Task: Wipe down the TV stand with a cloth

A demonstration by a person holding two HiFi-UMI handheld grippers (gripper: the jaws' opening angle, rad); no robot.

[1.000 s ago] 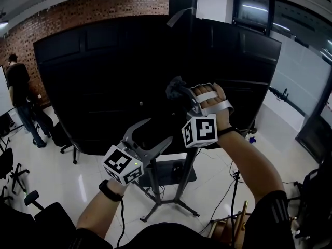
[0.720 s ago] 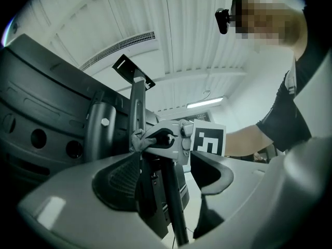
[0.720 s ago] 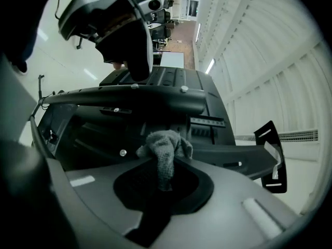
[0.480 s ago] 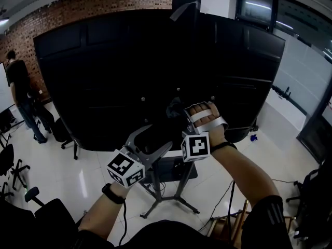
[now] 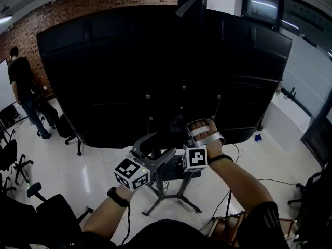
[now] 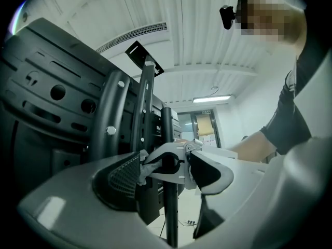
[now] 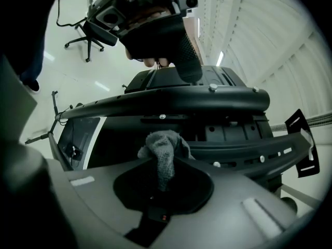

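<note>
We are facing the television [image 5: 129, 61] looming overhead, the stand post [image 6: 169, 211] blocking dead ahead, open floor [image 5: 96, 162] spreading leftward.

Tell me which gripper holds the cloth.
The right gripper, shut on the grey cloth; the left gripper has its jaws apart, gripping nothing.

Left gripper [image 5: 154, 149] just below and left of right gripper [image 5: 182, 133], cloth [image 5: 175, 123] pinched in the latter's jaws, both before the TV panel [image 5: 119, 71], above the TV stand [image 5: 167, 197]; person [image 5: 23, 87] far left.
</note>
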